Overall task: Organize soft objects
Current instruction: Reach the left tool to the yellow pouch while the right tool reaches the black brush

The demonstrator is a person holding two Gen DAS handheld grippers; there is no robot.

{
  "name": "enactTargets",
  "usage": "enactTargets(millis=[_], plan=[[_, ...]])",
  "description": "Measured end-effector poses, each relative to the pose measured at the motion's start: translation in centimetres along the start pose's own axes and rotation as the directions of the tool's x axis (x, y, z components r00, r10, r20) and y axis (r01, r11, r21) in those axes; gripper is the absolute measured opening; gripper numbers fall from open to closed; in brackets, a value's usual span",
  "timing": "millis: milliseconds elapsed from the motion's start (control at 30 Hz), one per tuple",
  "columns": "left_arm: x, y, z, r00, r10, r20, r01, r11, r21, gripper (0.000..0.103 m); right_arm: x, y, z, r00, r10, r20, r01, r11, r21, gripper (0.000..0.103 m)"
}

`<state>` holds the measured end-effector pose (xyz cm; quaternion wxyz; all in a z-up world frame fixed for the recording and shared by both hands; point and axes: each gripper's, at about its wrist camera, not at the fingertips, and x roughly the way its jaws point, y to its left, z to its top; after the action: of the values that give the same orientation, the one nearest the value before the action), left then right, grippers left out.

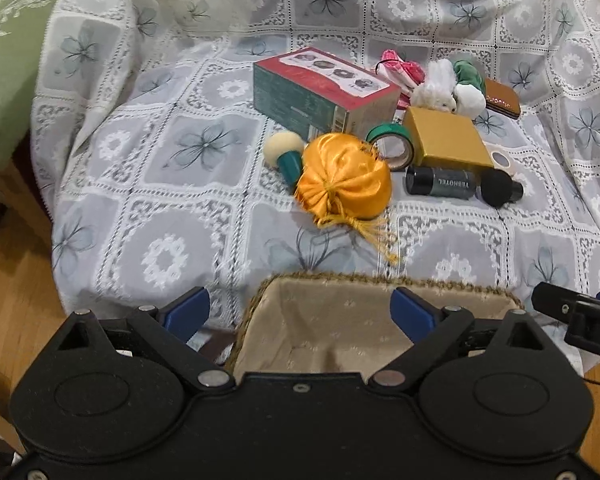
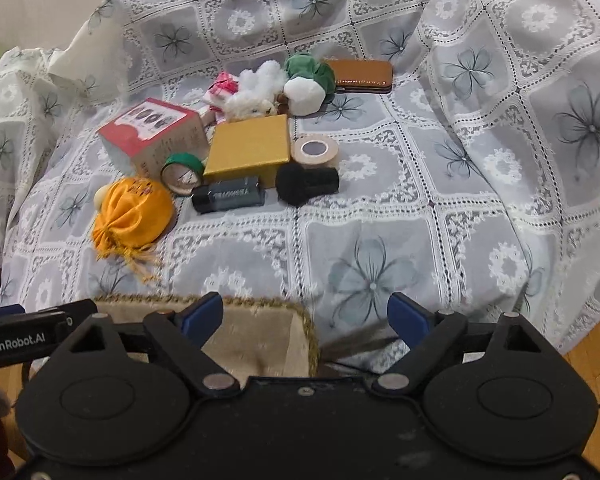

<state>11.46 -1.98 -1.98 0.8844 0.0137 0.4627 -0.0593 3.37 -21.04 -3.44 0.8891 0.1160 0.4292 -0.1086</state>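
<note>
Left wrist view: my left gripper (image 1: 300,312) gapes over the lined basket (image 1: 452,285) at the cloth's (image 1: 148,208) near edge. My right gripper (image 2: 306,314) stands wide, straddling the basket's right rim, holding nothing.

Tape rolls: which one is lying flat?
The beige roll, right of the gold box, lies flat with its hole facing up. The green roll, left of the box, stands on edge.

Both grippers are chunky matte black plastic, the left gripper (image 1: 300,312) and right gripper (image 2: 306,314) each with blue finger pads (image 1: 188,306), round silver pivot screws and two big disc-shaped housings. White "GenRobot.AI" lettering on one side.
</note>
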Motion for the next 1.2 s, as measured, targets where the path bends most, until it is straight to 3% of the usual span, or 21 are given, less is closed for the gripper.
enactTargets(millis=[300, 667, 833, 1133, 1200], plan=[[2.6, -1.1, 2.7, 0.999, -0.010, 0.036, 0.008, 0.999, 0.050, 0.094, 3.2, -1.1, 3.3, 0.998, -0.024, 0.053, 0.022, 0.999, 0.025, 0.087], [4.2, -1.3, 3.0, 1.000, -0.028, 0.011, 0.027, 0.998, 0.049, 0.094, 7.8, -0.5, 6.4, 0.998, -0.020, 0.065, 0.023, 0.999, -0.044, 0.079], [4.6, -1.1, 3.3, 1.000, -0.027, 0.001, 0.027, 0.999, 0.031, 0.094, 9.3, -0.2, 6.9, 0.998, -0.025, 0.064, 0.030, 0.996, -0.082, 0.068], [5.0, -1.3, 3.9, 0.999, -0.033, 0.008, 0.032, 0.999, 0.022, 0.095, 11.3, -0.1, 8.0, 0.998, 0.012, 0.055, -0.006, 0.995, -0.104, 0.065], [5.1, -1.4, 4.0, 0.999, -0.035, 0.009, 0.034, 0.999, 0.022, 0.095, 11.6, -0.4, 8.1, 0.998, 0.039, 0.040, -0.035, 0.995, -0.089, 0.056]])
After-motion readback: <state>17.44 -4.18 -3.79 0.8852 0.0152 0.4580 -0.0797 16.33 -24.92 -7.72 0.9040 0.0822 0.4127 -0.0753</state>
